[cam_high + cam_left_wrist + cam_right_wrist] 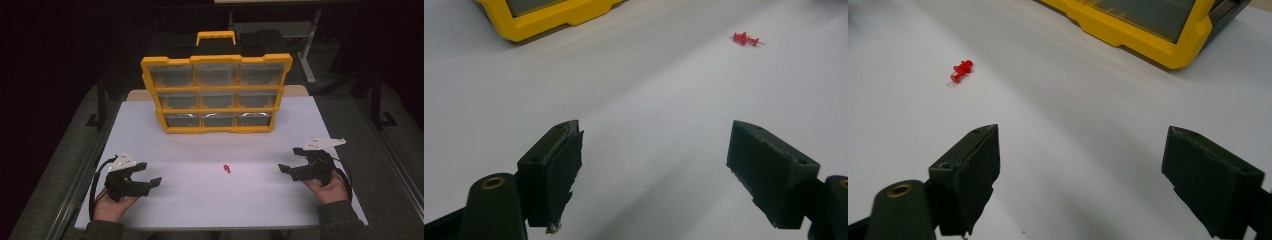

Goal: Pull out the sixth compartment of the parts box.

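Observation:
A small red push pin lies on the white table, midway between the two hands. It also lies at the upper right in the left gripper view and at the upper left in the right gripper view. My left gripper rests low at the table's left, jaws wide apart with nothing between them. My right gripper sits at the table's right, also open and empty. A yellow organizer case with clear drawers stands upright at the back of the table.
The case's yellow lower corner shows in the left gripper view and in the right gripper view. Dark floor and table legs surround the table; bare white surface lies between the grippers and the case.

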Tool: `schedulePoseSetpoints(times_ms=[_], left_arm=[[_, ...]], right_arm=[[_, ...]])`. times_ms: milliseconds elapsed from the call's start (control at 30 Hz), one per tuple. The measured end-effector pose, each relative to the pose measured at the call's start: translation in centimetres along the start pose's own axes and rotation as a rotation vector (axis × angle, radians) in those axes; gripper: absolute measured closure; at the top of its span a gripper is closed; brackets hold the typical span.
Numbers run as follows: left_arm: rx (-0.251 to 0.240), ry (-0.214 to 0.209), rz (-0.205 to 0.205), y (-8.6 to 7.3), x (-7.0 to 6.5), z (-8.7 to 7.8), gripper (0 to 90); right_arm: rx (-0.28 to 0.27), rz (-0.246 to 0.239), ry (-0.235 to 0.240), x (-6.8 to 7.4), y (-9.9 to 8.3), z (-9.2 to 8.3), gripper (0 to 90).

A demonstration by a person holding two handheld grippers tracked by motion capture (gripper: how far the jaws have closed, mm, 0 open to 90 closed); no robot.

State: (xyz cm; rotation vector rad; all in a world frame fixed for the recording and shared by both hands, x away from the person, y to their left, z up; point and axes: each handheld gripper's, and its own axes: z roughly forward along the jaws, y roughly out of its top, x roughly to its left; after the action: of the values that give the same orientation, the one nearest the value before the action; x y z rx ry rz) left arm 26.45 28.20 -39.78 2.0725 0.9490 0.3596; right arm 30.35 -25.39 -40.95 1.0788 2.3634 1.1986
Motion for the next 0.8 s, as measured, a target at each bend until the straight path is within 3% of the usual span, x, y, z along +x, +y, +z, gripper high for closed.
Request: schedulePoseSetpoints(times_ms=[367, 600, 800], left_arm=[[-0.006, -0.046, -0.002, 0.4, -0.2, 0.3, 22.0], [-0.026, -0.127, -0.012, 1.3, -0.5, 0.7, 23.1], [-0.046, -0.201, 0.008, 3.1, -1.1, 1.5, 23.8]], right_arm=[[-0.002, 0.001, -0.001, -0.1, -0.1, -0.1, 14.6], [-0.004, 0.007, 0.004, -0.3, 0.0, -0.1, 14.6], [0.005, -0.008, 0.001, -0.1, 0.1, -0.2, 14.6]])
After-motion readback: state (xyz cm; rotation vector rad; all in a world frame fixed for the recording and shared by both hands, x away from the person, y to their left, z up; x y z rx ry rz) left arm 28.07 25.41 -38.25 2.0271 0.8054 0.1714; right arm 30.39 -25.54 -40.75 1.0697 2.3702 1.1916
